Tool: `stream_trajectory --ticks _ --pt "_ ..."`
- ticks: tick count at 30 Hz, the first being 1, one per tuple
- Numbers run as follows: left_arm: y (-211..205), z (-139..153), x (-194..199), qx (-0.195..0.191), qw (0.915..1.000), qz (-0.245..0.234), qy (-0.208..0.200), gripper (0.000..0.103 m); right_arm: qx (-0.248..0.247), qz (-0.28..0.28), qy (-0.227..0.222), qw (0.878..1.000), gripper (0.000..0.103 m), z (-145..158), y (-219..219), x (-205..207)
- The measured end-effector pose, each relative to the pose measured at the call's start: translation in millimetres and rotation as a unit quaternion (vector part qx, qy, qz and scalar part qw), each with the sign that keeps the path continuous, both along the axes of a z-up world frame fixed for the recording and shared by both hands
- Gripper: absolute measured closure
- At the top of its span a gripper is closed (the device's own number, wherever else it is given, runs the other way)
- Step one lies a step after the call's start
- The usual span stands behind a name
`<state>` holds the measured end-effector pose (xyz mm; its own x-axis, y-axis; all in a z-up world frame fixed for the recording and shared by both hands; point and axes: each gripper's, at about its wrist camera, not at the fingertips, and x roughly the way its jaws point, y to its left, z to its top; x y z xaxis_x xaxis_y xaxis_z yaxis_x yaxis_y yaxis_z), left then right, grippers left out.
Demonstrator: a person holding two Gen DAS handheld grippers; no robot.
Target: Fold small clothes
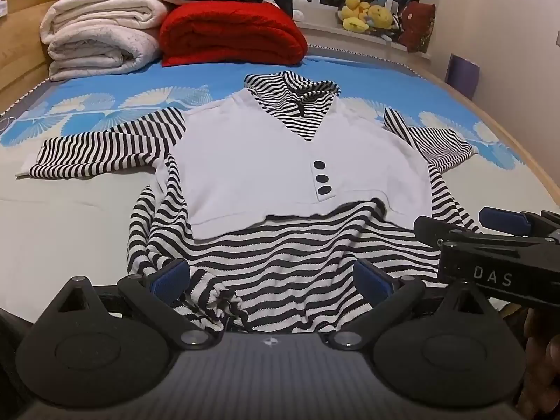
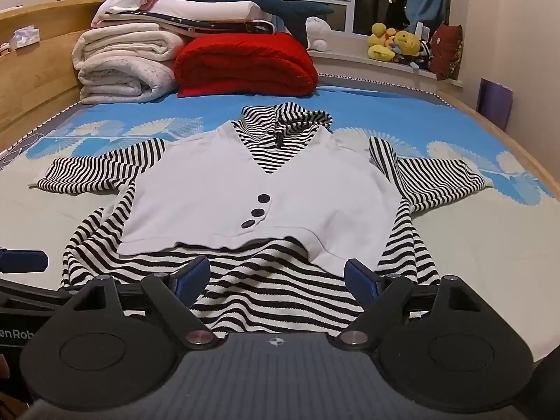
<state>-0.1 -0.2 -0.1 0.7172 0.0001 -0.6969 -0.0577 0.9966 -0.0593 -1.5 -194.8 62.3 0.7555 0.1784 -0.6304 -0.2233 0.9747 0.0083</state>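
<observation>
One striped hooded top [image 1: 245,161] is lying on the bed [image 1: 70,217], showing three dark buttons [image 1: 322,178] and two striped sleeves [image 1: 101,147]. One red blanket [image 1: 231,31] and one stack of white bedding [image 1: 101,35] are sitting behind it. Two grippers, left gripper [image 1: 273,280] and right gripper [image 2: 276,280], are showing.

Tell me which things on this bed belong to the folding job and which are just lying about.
Part of the job:
- striped top with white front panel, spread flat
- left hand-held gripper, open at the hem
- right hand-held gripper, open at the hem

Lying about:
- red blanket
- white quilts
- folded stack above them
- yellow plush toys on the sill
</observation>
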Motion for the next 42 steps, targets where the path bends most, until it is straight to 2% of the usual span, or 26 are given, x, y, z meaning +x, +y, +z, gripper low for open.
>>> stream_trajectory --ticks 27,28,32,42 --pt "-0.3 -1.1 -1.4 -0.001 1.0000 0.000 0.000 0.002 -0.003 -0.001 0.008 1.000 0.018 -11.0 1.2 2.5" --pt "3.2 -10.0 -4.3 -0.002 1.0000 0.000 -0.001 0.002 -0.003 0.000 0.008 1.000 0.018 -10.4 1.3 2.3" --pt "0.7 -14.8 -1.8 -0.001 1.0000 0.000 -0.002 0.002 -0.004 0.000 0.007 1.000 0.018 -10.3 1.5 1.8" --pt "1.0 -15.2 -1.7 -0.004 1.0000 0.000 -0.001 0.002 -0.005 0.000 0.006 1.000 0.018 -11.3 1.3 1.6"
